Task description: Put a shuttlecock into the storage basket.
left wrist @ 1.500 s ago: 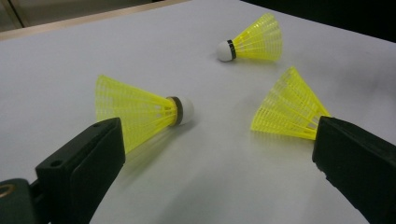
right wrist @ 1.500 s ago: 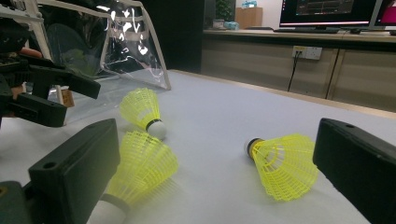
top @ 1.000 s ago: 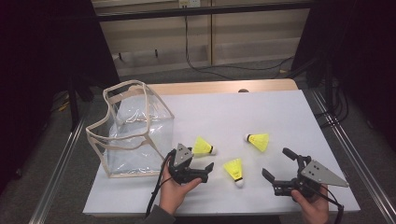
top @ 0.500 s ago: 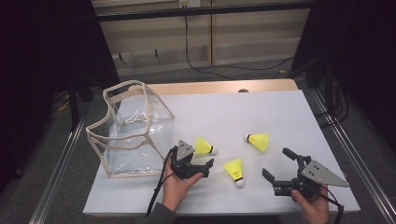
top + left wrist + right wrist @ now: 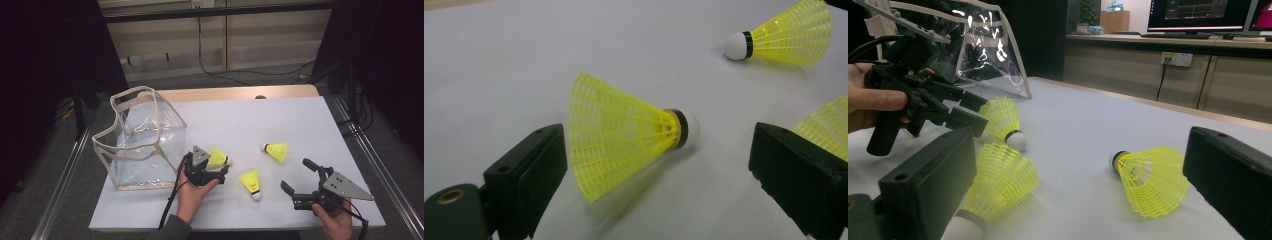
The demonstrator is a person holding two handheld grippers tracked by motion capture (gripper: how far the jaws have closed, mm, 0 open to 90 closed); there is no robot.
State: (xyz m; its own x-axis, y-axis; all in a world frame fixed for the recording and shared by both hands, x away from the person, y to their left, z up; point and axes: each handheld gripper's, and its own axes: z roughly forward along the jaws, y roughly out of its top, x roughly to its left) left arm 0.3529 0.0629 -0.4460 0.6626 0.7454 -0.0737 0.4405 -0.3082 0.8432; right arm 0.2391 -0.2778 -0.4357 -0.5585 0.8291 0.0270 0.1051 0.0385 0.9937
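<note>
Three yellow shuttlecocks lie on the white table (image 5: 280, 120) in the high view: the first shuttlecock (image 5: 218, 158) just in front of the left gripper (image 5: 210, 172), the second shuttlecock (image 5: 251, 182) near the middle, and the third shuttlecock (image 5: 276, 151) farther back to the right. One clear bag (image 5: 140, 142) with beige edges stands open at the left of the table. The left gripper partly covers the skirt of the first shuttlecock, so I cannot tell from above if the jaws touch it. The right gripper (image 5: 299, 186) is held low near the front edge with its jaws spread wide and nothing between them; the hand under it is cut off by the bottom edge. In the left gripper view, the two black jaws stand wide apart, and the first shuttlecock (image 5: 624, 132) lies on its side between them, its skirt close beside one jaw, but contact is hard to see. Another shuttlecock is complete at the top right, and a further one is cut off by the right edge. In the right gripper view, its own jaws are also spread; the second shuttlecock (image 5: 998, 185) lies near one jaw, its cork partly cut off below, and the third shuttlecock (image 5: 1148, 177) lies between the jaws, apart from both. Farther off, the left gripper (image 5: 970, 112) sits open at the first shuttlecock (image 5: 1003, 120), with the bag (image 5: 983, 55) behind.
</note>
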